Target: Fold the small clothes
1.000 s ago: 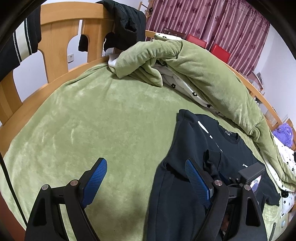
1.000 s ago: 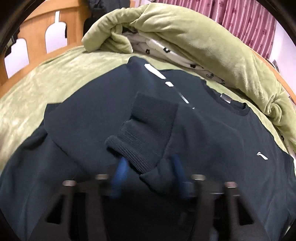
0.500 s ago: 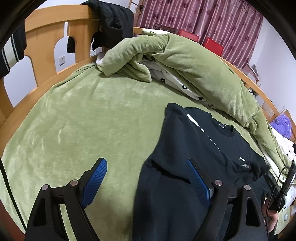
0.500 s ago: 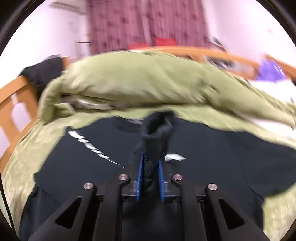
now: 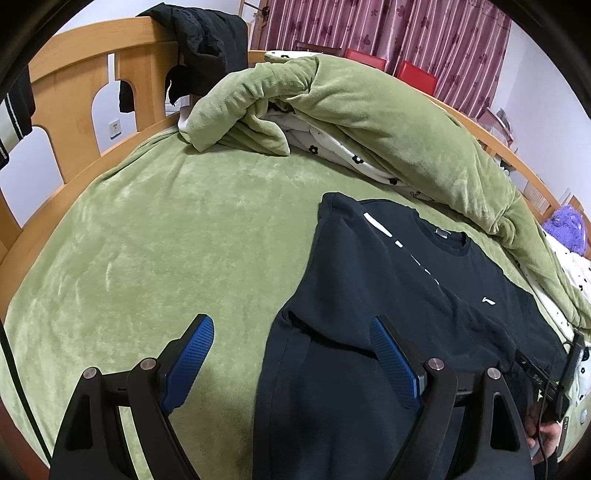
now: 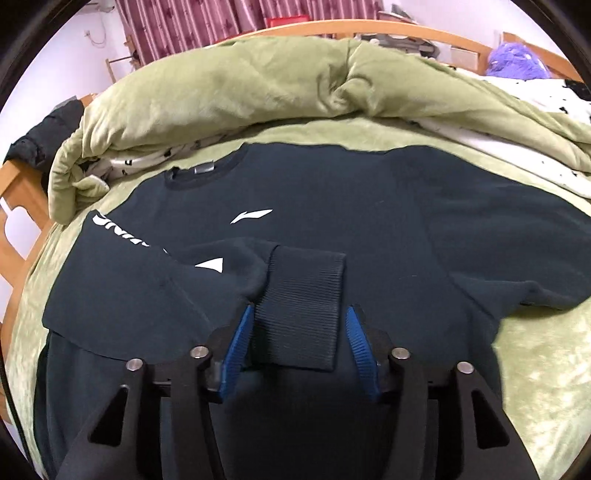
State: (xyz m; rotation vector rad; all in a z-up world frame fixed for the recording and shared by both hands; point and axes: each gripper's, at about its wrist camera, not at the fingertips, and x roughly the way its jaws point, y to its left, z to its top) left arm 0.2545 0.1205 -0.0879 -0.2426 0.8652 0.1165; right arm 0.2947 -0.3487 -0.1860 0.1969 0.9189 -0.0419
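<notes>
We are opening our right gripper (image 6: 299,328) around the ribbed cuff (image 6: 301,295) of the dark sweatshirt (image 6: 332,206), below its white swoosh logo (image 6: 251,216); our left gripper (image 5: 291,354) is hanging wide apart.

Green bed cover (image 5: 166,236) spans the bed. Rolled green quilt (image 5: 388,122) lies along the far edge, white flowered lining (image 5: 343,153) showing beneath. Wooden headboard (image 5: 77,77) stands at the left end, black garment (image 5: 207,40) draped over it. Maroon curtains (image 5: 406,33) hang beyond. Purple plush item (image 6: 517,61) sits near the far right corner.
</notes>
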